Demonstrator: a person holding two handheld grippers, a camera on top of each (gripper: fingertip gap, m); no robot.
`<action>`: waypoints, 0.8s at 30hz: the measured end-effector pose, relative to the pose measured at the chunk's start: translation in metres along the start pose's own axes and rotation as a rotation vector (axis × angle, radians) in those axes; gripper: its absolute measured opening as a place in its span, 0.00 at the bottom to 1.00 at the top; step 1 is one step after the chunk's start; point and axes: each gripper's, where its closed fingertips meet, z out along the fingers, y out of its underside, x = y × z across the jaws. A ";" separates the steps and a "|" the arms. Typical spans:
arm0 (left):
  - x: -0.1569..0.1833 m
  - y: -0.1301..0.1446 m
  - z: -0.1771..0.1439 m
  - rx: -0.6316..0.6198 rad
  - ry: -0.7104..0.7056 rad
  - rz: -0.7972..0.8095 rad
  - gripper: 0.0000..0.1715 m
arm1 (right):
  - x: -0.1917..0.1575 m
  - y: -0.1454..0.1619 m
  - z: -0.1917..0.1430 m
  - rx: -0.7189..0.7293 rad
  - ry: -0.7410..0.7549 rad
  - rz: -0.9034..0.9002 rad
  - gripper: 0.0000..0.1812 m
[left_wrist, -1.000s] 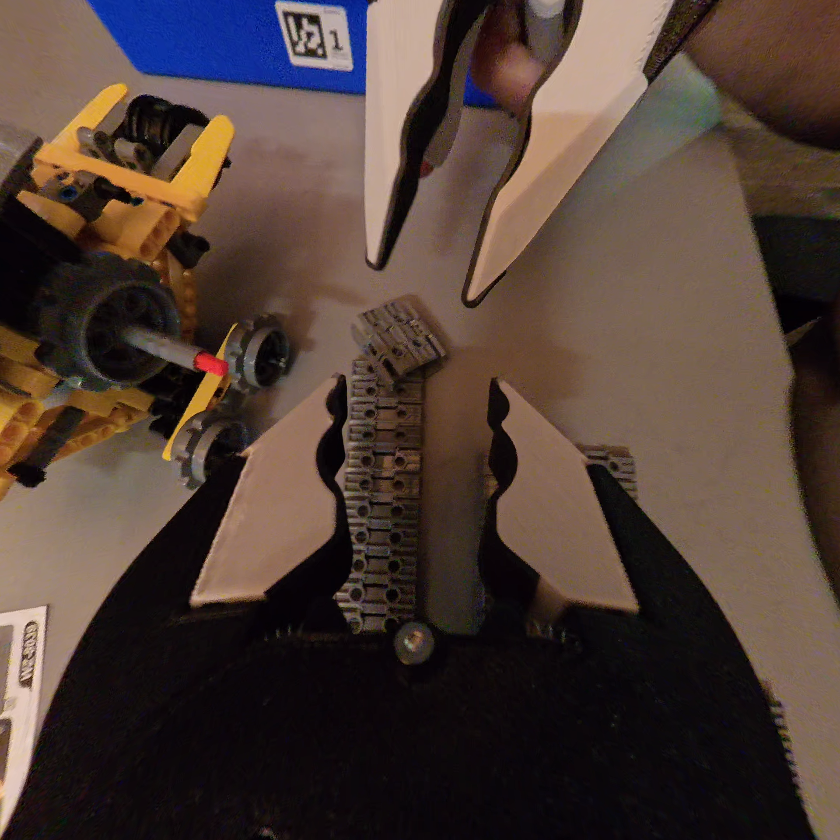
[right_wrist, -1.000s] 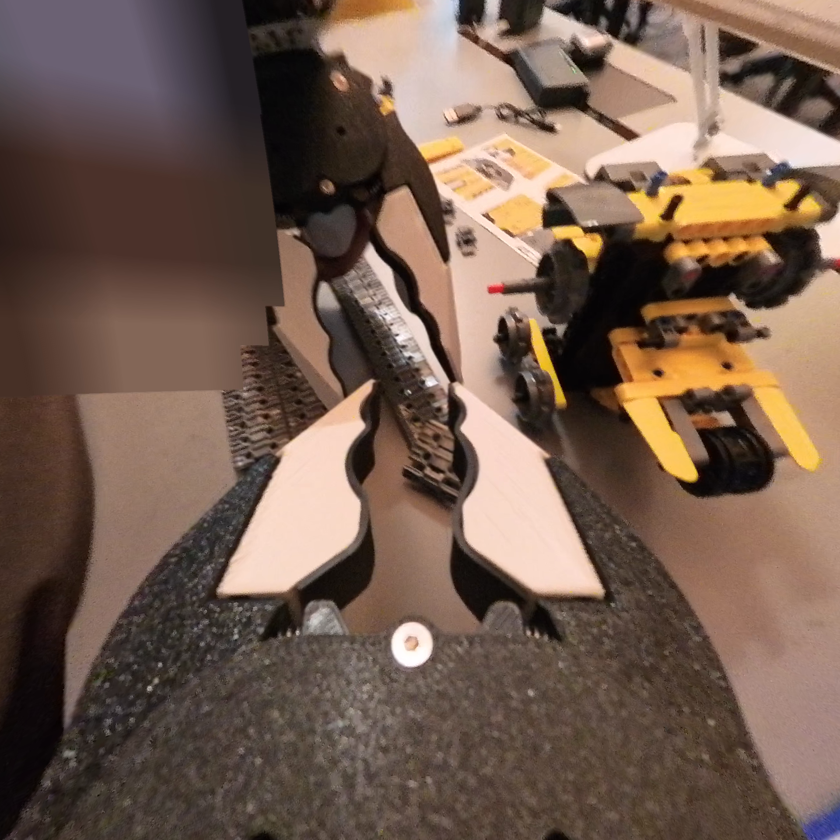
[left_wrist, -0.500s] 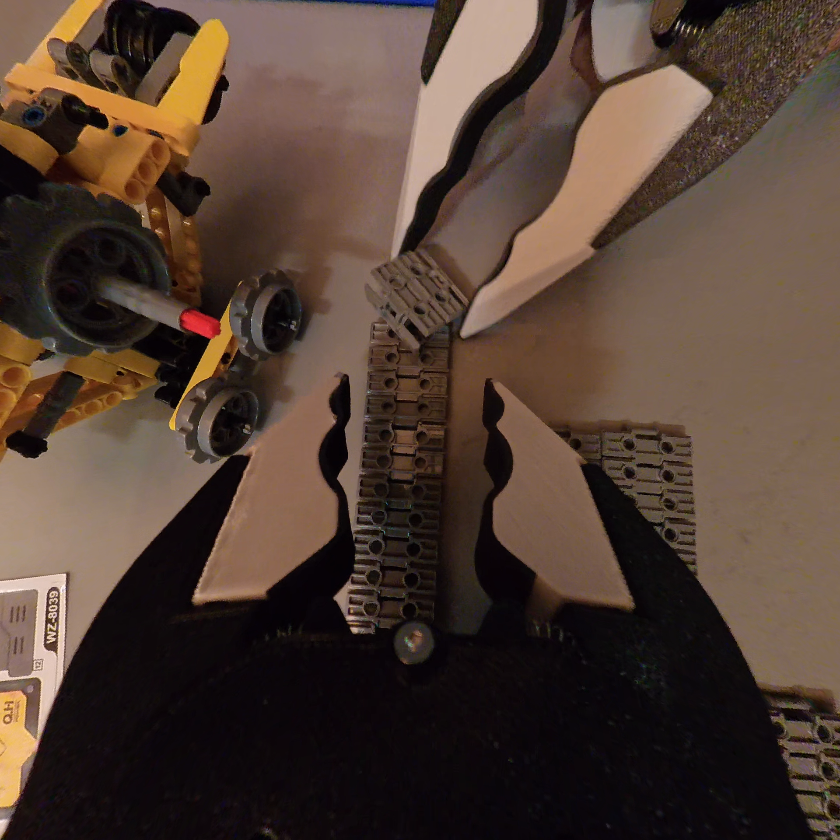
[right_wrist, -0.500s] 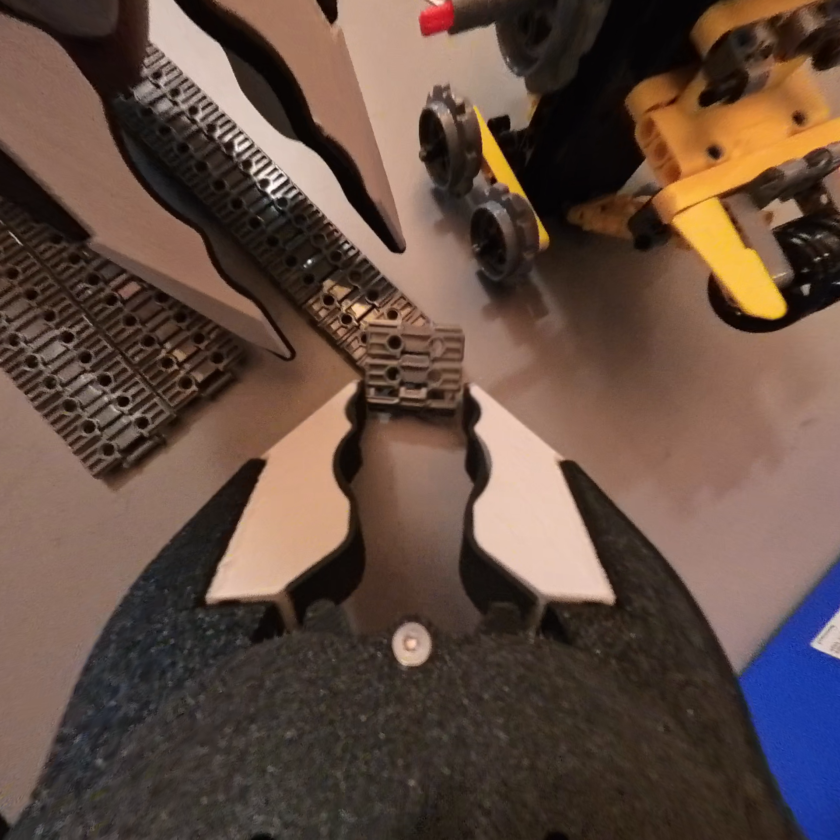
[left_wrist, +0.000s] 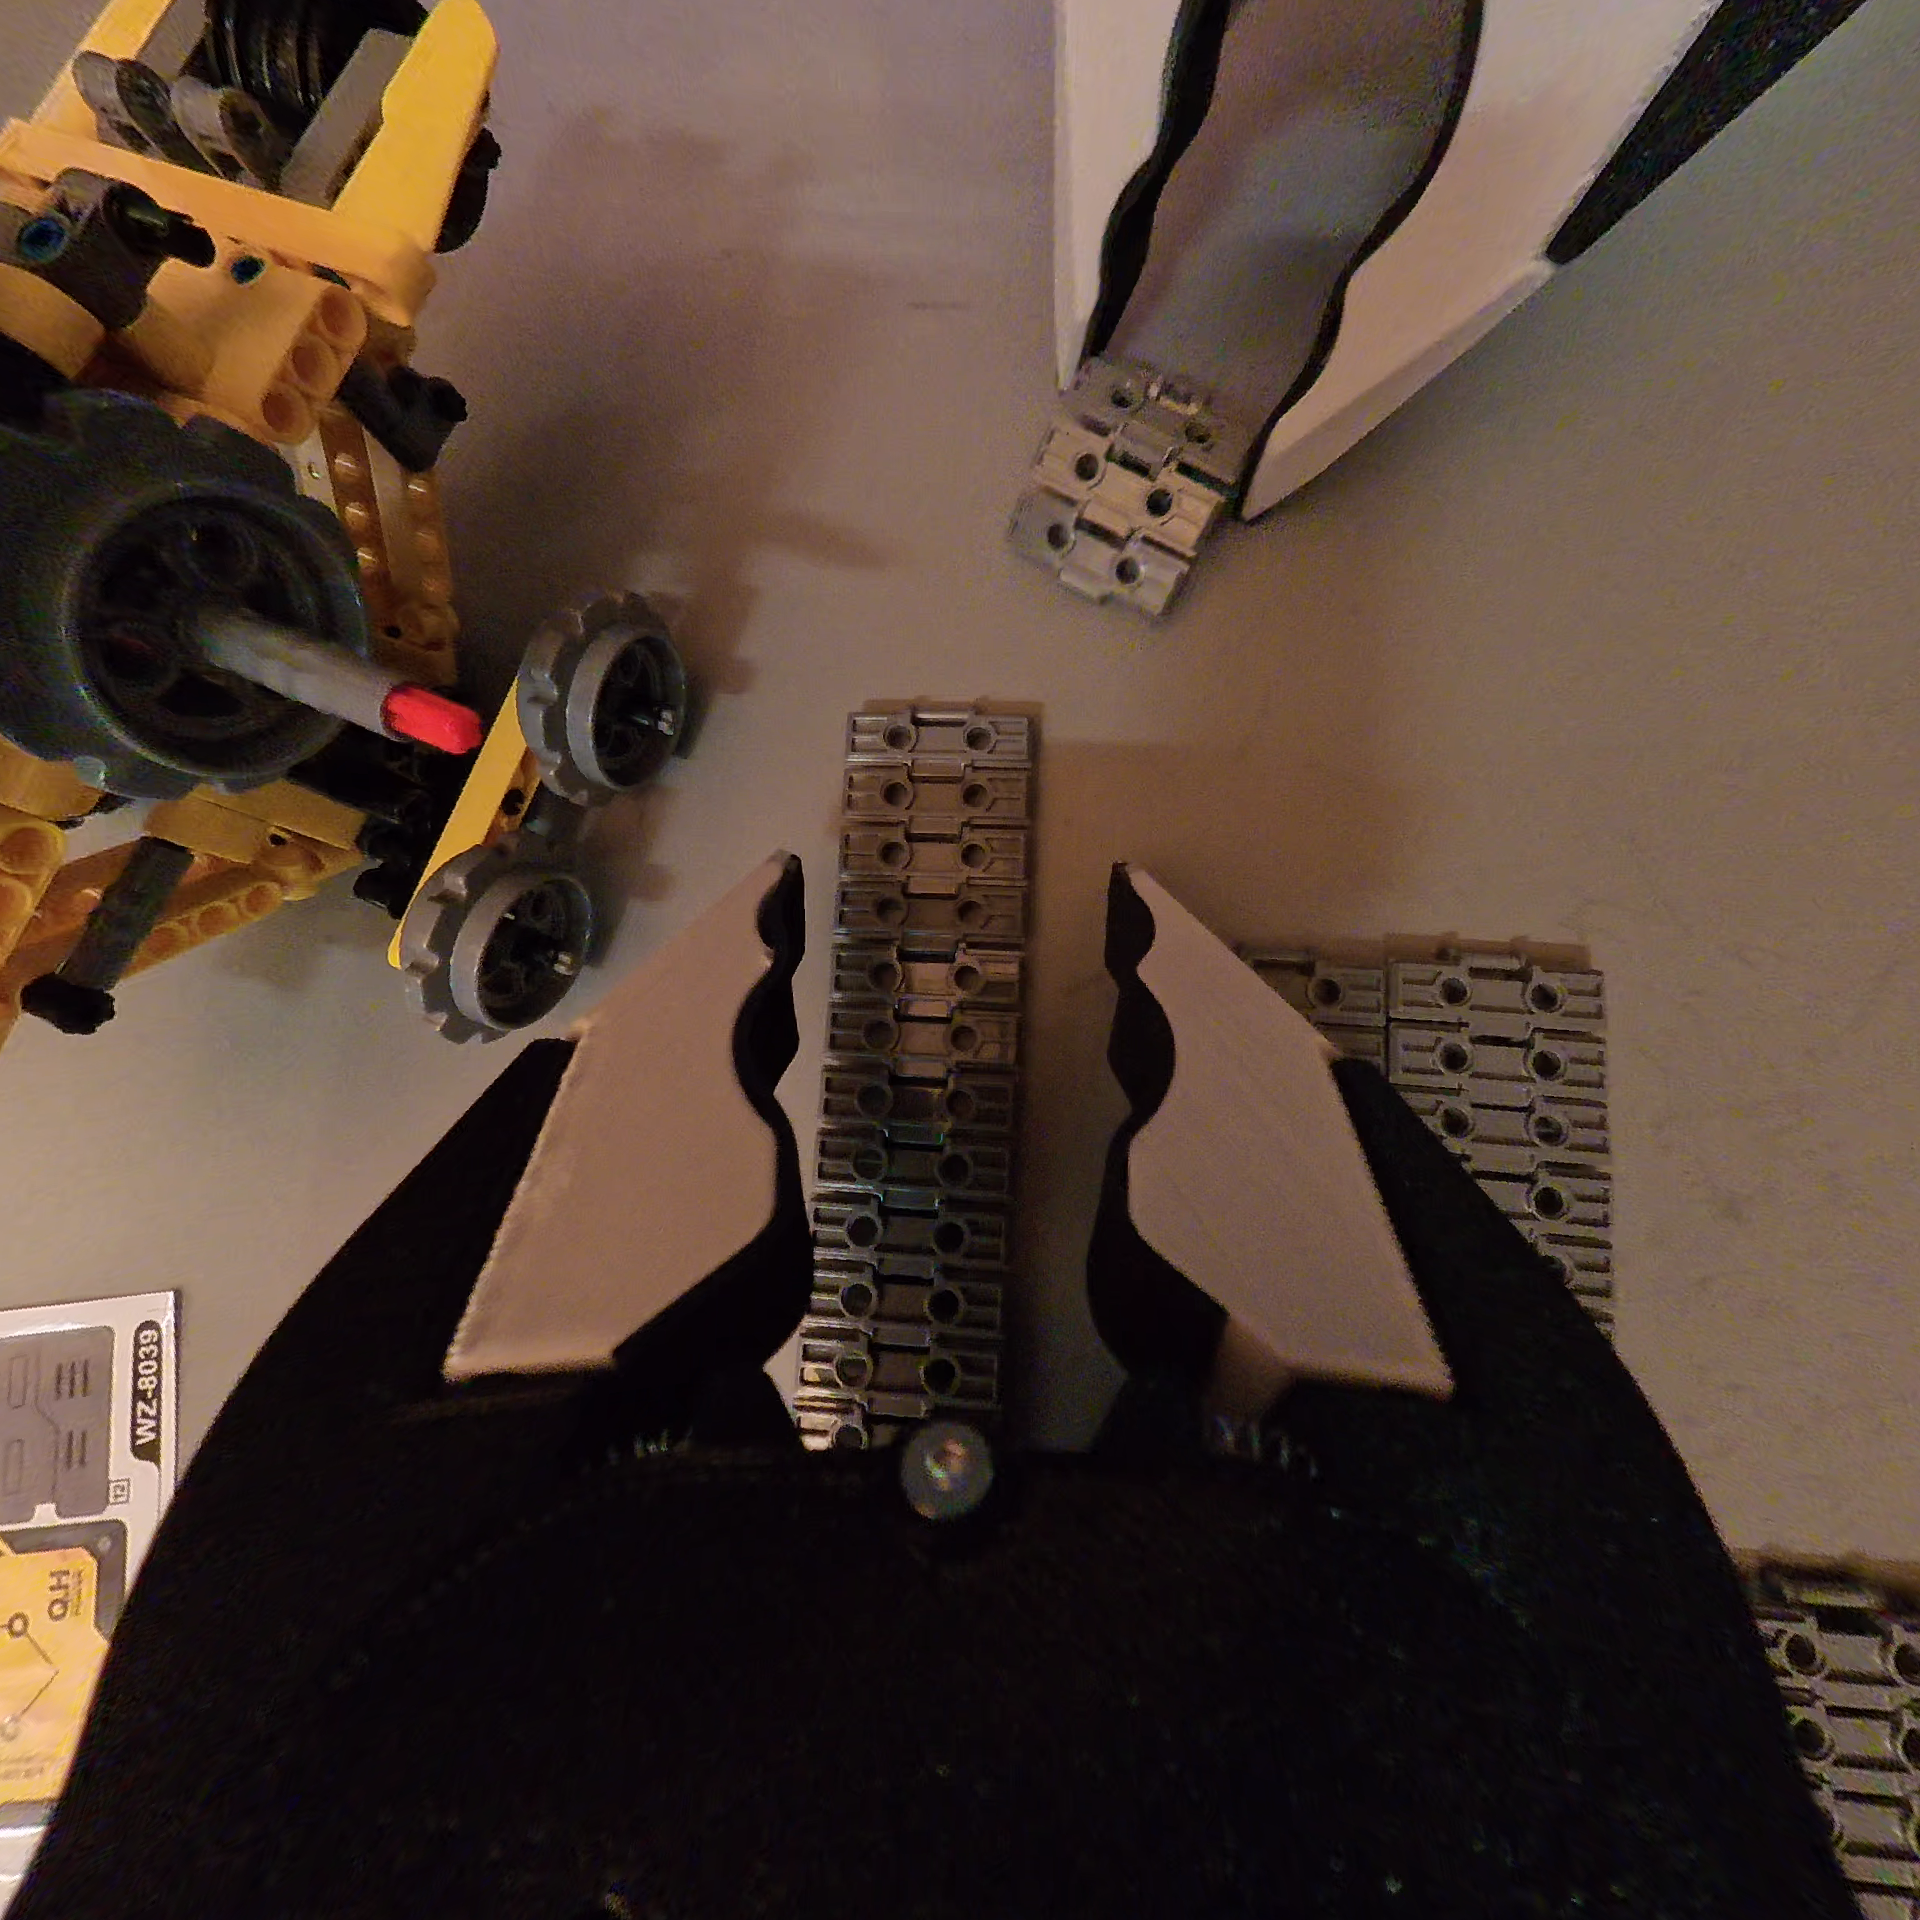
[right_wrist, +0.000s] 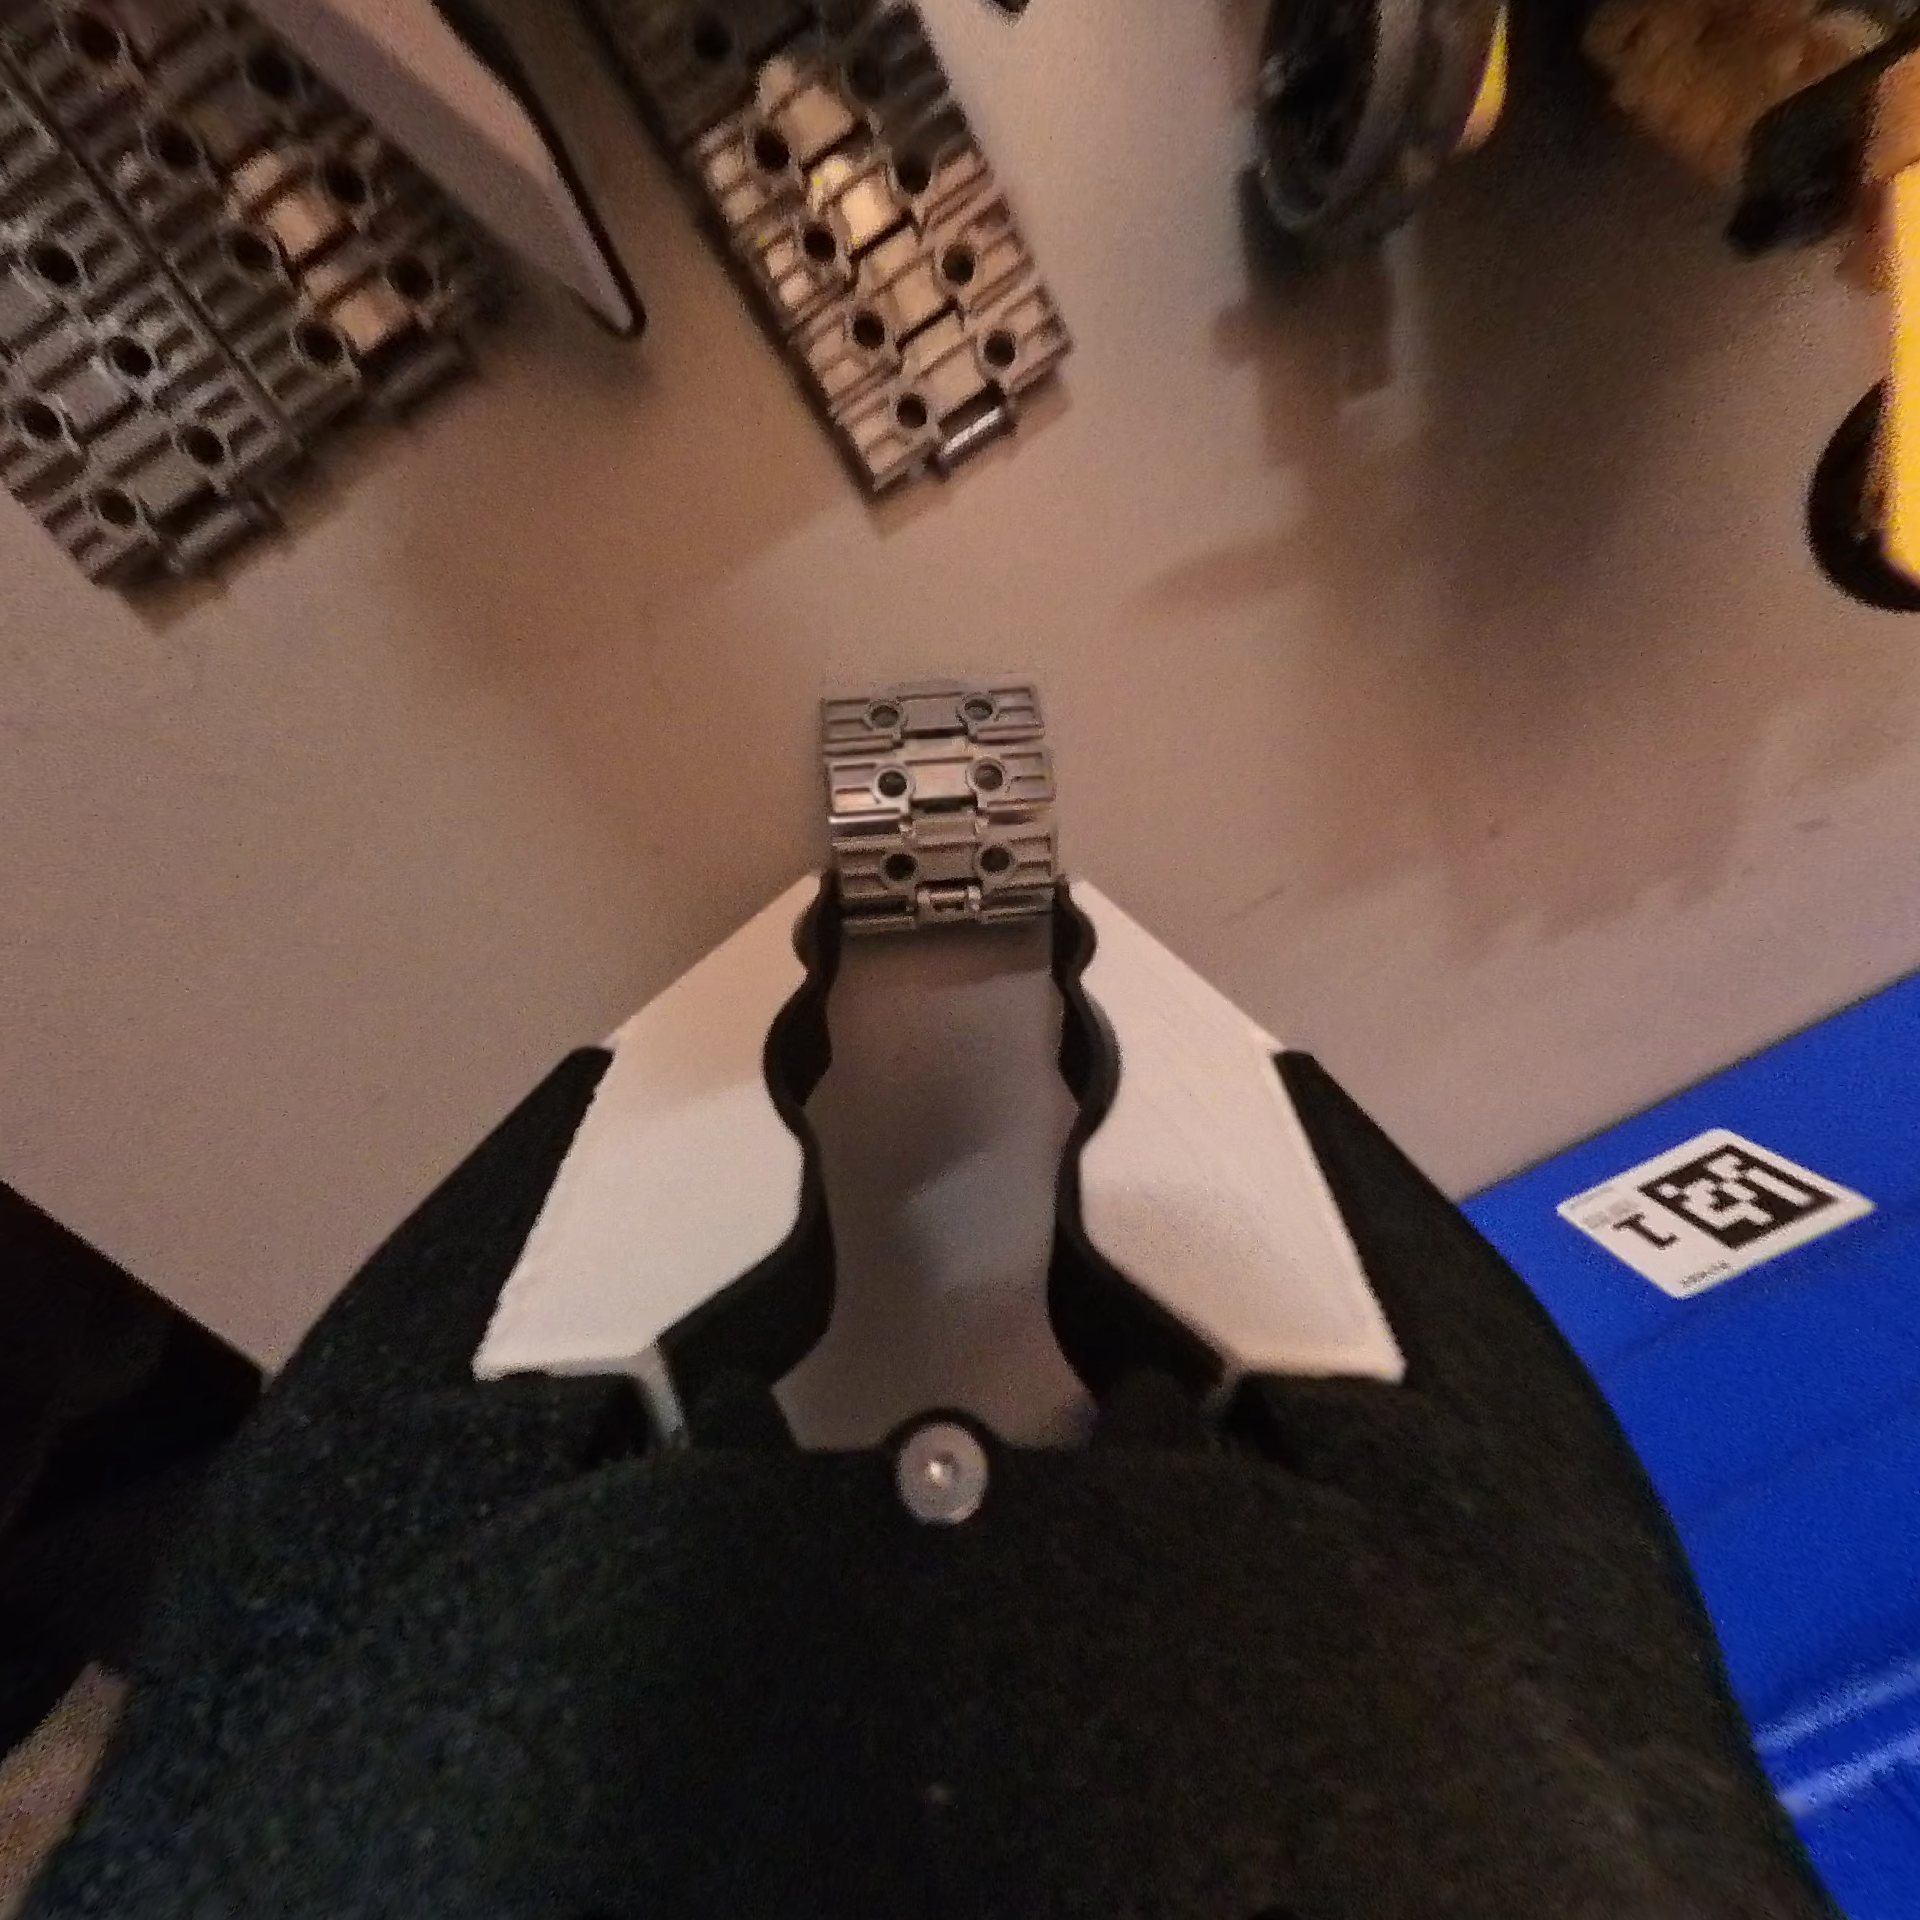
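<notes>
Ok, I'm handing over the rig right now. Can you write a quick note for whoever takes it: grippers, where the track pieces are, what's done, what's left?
Right gripper: shut on the short track section, gripped at its near end.
Left gripper: open, straddling the long track strip, which lies flat on the table; not clamped.
Nearby: spare track strips on the left gripper's right, yellow vehicle model on its left.
Done: the short section is separate from the long strip, bare table between them.
Left: the short section is joined to nothing; the long strip is ungripped.
</notes>
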 end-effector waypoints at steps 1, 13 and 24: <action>0.000 0.000 0.000 -0.001 0.000 0.001 0.33 | 0.000 0.005 -0.001 -0.033 0.000 -0.010 0.22; 0.002 0.000 0.000 -0.007 -0.005 0.016 0.33 | 0.008 0.038 -0.009 -0.269 0.090 -0.117 0.17; 0.004 0.001 0.001 -0.006 0.003 0.017 0.33 | 0.002 0.015 -0.007 -0.051 -0.002 -0.180 0.34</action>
